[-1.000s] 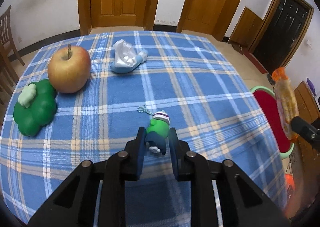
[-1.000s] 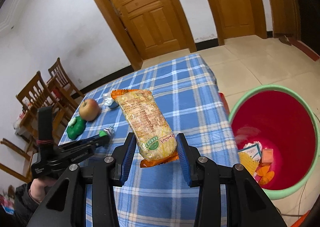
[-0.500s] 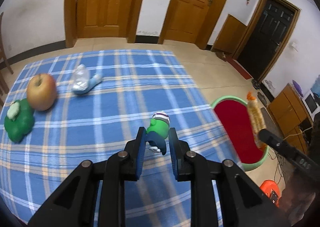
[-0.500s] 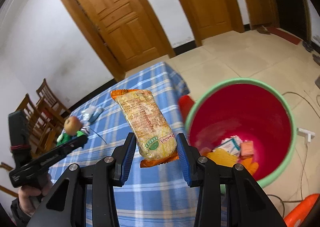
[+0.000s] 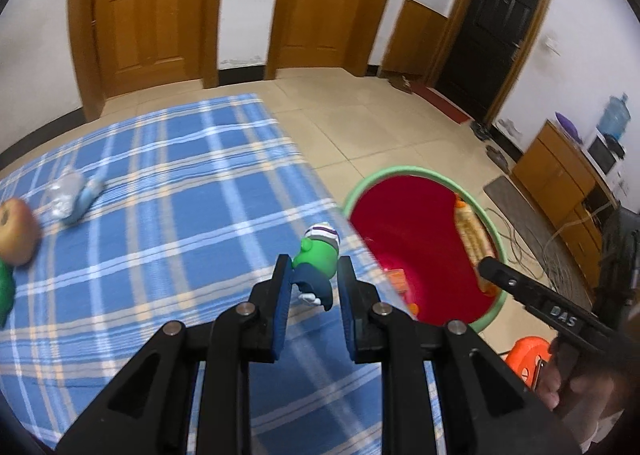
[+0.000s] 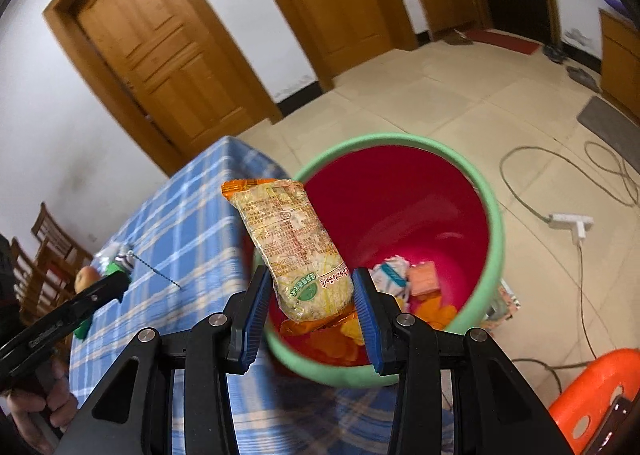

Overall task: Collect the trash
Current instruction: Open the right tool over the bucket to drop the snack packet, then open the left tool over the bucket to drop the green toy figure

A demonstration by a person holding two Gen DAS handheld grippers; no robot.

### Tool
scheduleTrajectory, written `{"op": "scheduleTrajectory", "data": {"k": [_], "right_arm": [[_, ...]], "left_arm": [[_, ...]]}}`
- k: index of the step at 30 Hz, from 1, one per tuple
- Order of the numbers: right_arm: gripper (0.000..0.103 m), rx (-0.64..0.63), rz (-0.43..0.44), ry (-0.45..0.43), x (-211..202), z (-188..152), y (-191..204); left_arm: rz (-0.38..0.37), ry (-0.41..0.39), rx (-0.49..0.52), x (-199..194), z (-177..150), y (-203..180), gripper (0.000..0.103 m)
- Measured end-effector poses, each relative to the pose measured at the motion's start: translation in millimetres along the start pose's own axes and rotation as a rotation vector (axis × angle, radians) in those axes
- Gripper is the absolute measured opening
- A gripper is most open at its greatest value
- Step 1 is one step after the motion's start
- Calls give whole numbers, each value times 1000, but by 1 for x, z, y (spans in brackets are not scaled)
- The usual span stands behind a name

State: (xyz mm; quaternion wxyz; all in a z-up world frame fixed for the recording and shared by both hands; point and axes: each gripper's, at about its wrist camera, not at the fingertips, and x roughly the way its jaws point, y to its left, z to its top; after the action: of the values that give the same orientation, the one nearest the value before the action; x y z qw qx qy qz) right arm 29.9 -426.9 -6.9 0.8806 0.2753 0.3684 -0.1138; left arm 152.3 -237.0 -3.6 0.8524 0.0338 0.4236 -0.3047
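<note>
Gripping the noodle packet [image 6: 298, 251] between both blue pads, my right gripper [image 6: 310, 295] is set to a medium gap, closed on the packet's lower end. The packet stands tilted, its orange top edge leaning up and to the left of my fingers. Directly ahead and below the fingers lies the red bin [image 6: 494, 239] with its green rim; wrappers and orange scraps rest on its floor, partly hidden behind the packet and my right finger.

My left gripper [image 5: 314, 281] is closed to a narrow gap on a small green toy figure [image 5: 318, 255]. Its striped cap points away from the fingers; its dark lower part sits between the pads, and a white foot shows just below them. The figure hangs above the edge of the blue plaid tablecloth [image 5: 160, 215], with the bin to the right of the fingers.

Far left of the left fingers, blurred by motion, lie a crumpled clear wrapper [image 5: 72, 195] and an apple [image 5: 16, 231], the apple cut off by the frame edge.
</note>
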Motion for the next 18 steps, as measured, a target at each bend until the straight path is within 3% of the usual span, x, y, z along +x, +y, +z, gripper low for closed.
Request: {"op": "scheduleTrajectory", "data": {"k": [7, 18], "right_arm": [[44, 66, -34, 18, 10, 1, -22], [44, 104, -53, -42, -7, 4, -34]], "left_arm": [[-50, 22, 61, 19, 3, -32, 22], [-128, 82, 101, 51, -3, -67, 22]]}}
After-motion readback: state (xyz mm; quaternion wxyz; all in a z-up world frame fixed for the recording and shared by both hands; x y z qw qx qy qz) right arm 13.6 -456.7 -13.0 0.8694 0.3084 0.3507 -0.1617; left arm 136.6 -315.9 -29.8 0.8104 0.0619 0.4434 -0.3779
